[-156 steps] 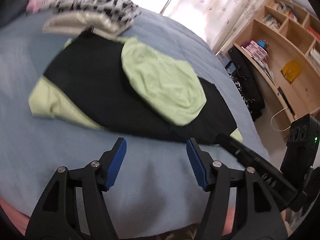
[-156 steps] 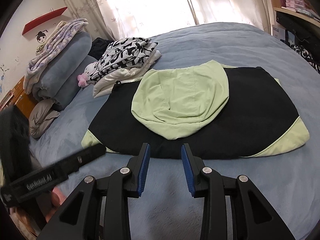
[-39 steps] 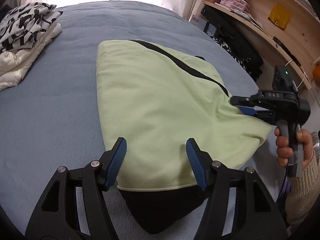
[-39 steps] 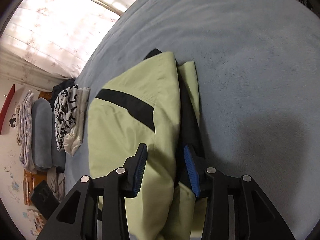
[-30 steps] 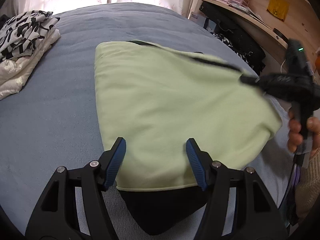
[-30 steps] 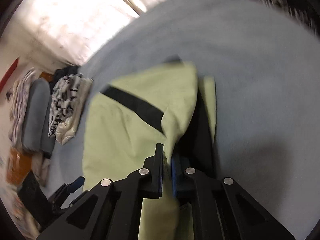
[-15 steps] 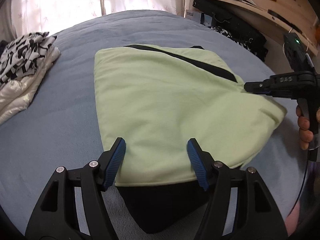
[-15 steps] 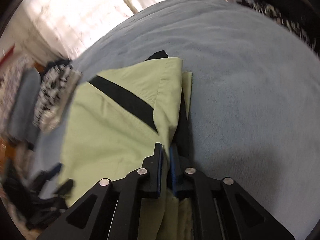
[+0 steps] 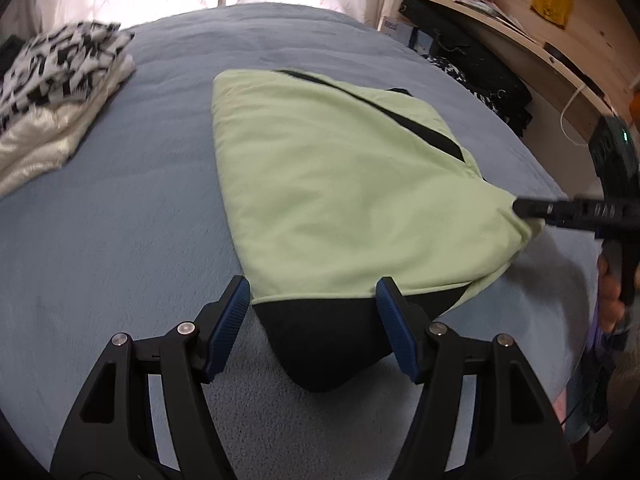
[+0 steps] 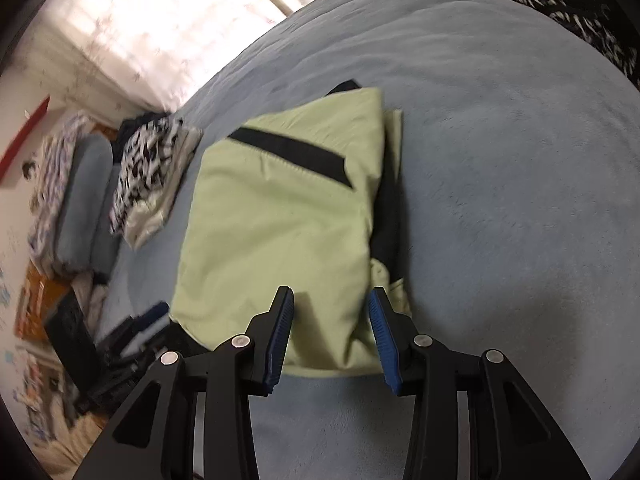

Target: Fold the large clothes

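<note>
A light green and black garment (image 9: pixel 340 184) lies folded over on the blue bed (image 9: pixel 100 220), green side up, with a black part sticking out at its near end. My left gripper (image 9: pixel 314 314) is open and empty just above that near edge. My right gripper (image 10: pixel 330 332) is open and empty, its jaws standing over the garment's (image 10: pixel 276 220) near corner. The right gripper also shows at the right in the left wrist view (image 9: pixel 532 209), at the garment's right corner.
A stack of folded black-and-white and cream clothes (image 9: pixel 52 92) lies at the far left of the bed. Pillows and bedding (image 10: pixel 76 200) sit beyond it. Wooden shelves (image 9: pixel 520 20) and dark bags (image 9: pixel 480 76) stand to the right of the bed.
My right gripper was shut on the garment's corner and is now open, the corner lying on the bed. The left gripper has stayed open over the near edge.
</note>
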Demonstrator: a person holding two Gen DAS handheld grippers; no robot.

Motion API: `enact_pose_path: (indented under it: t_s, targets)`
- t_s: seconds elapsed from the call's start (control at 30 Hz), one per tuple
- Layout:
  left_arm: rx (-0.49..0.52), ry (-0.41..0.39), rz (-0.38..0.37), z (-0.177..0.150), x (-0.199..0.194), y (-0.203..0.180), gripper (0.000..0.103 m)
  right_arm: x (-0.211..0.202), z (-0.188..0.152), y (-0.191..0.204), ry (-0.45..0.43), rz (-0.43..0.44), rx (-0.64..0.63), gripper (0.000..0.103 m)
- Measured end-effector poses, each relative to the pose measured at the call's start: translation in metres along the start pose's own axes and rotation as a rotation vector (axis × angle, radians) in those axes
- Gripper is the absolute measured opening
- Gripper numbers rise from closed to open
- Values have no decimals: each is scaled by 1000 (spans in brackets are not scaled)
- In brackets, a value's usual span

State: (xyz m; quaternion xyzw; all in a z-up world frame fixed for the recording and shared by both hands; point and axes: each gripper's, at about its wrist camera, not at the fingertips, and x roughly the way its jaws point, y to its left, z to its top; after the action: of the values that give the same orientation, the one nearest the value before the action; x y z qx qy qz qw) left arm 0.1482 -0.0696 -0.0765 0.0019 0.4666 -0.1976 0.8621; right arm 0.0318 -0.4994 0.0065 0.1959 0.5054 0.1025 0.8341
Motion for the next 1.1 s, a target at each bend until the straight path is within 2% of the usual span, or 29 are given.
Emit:
enact_pose_path:
  t_s: [0.03, 0.07, 0.17, 0.27, 0.33, 0.4, 0.6, 0.67, 0.73, 0.8, 0.83, 0.93, 1.1]
  targets:
    - [-14, 7, -10, 0, 2, 3, 63, 3, -2, 3, 6, -22, -21, 33]
    - [-25, 17, -13, 0, 6, 5, 63, 10, -4, 9, 13, -45, -49, 16]
    - [-50, 53, -29, 1, 11, 8, 62, 14, -14, 12, 0, -90, -82, 6]
    - [-16, 64, -11, -6, 15, 4, 62, -4, -32, 16, -53, -155, -112, 3]
    - [-27, 108, -29, -15, 28, 4, 62, 7, -44, -1, -14, -193, -68, 2]
    - [-56, 118, -48, -20, 33, 7, 62, 15, -59, -16, 16, -224, -25, 0]
    - [-33, 88, -38, -15, 22, 2, 61, -19, -58, -17, -55, -190, 5, 0]
    - [-38, 94, -44, -11, 18, 3, 62, -33, -50, -13, -69, -180, 5, 2]
    - [-45, 89, -56, -5, 13, 7, 62, -42, -36, -7, -92, -157, 8, 10]
    - [-47, 64, -67, 5, 6, 10, 63, -51, -17, -2, -134, -134, 12, 38]
    - [-49, 47, -69, 11, 4, 12, 63, -52, -8, 3, -147, -135, 14, 43]
    - [-64, 28, -44, 32, 7, 22, 65, -44, 24, 10, -165, -112, 11, 44]
    - [-104, 32, -9, 73, 39, 43, 65, 2, 78, 8, -128, -108, 53, 44]
